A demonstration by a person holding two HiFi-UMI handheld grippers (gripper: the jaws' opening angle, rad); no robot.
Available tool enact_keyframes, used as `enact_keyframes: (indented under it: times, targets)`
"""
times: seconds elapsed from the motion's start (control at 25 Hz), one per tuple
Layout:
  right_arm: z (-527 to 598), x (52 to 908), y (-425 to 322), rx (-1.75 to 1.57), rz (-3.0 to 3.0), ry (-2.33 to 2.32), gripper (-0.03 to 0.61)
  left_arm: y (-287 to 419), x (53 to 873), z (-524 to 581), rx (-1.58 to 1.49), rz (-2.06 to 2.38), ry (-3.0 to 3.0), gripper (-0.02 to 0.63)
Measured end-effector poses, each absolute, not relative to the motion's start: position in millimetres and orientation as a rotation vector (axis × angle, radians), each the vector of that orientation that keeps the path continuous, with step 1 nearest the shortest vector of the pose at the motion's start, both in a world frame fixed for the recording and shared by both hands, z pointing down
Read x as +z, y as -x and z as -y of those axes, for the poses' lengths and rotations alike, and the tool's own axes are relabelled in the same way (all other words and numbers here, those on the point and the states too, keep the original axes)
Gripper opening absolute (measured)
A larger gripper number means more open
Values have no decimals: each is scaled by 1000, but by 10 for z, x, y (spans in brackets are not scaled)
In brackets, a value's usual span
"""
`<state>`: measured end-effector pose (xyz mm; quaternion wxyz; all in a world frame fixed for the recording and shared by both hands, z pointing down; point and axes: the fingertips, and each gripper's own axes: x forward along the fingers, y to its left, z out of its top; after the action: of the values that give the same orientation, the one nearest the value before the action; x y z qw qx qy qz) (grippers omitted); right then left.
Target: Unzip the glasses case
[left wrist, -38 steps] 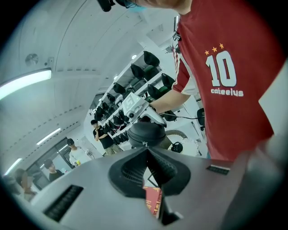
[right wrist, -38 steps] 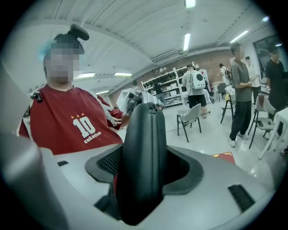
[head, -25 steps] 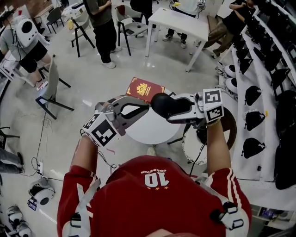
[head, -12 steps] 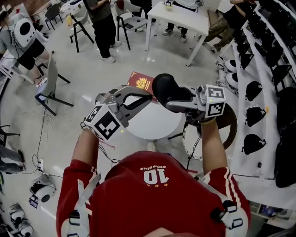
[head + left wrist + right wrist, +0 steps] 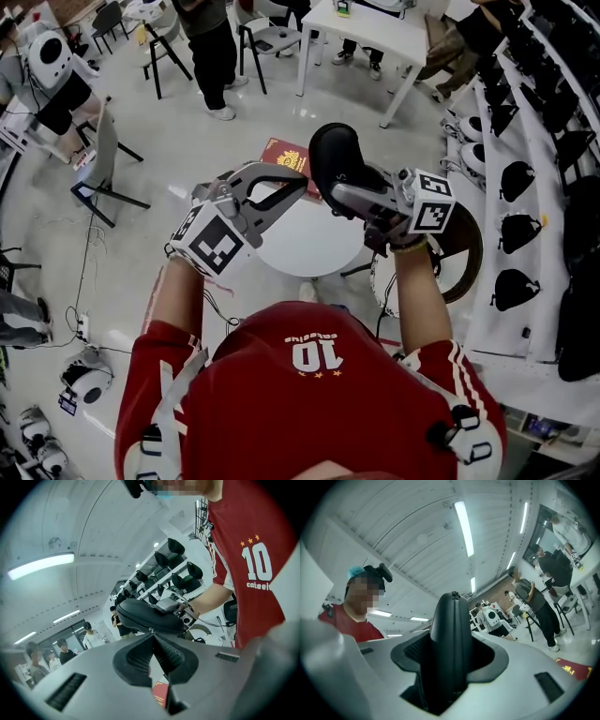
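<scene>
The left hand-held gripper (image 5: 302, 183) has barely shifted since the earlier frame, jaws together at the small metal zip pull (image 5: 150, 630), while the black oval hard-shell glasses case (image 5: 333, 159) has tipped upward above the round white tabletop's (image 5: 309, 248) far edge. The right hand-held gripper (image 5: 349, 192), jaws just tightened, clamps its near end. The case looks light, stiff and smooth, so the pull probably needs a fine pinch.

A glossy pale floor (image 5: 272, 122) spread beneath a round white worktop (image 5: 309, 246), with a white table (image 5: 370, 23) at upper centre, dark chairs (image 5: 103, 173) at upper left and shelving (image 5: 527, 150) down the right edge.
</scene>
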<state>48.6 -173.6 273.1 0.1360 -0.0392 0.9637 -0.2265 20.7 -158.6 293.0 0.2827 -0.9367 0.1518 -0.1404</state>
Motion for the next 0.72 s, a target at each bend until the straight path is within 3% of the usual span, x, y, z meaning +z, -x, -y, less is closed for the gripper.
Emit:
enact_keyframes:
  times: [0.72]
  targets:
    - [2287,2577,-658,-869,-2280,437,252,-286,3130,1654,-419,-438,2564,8]
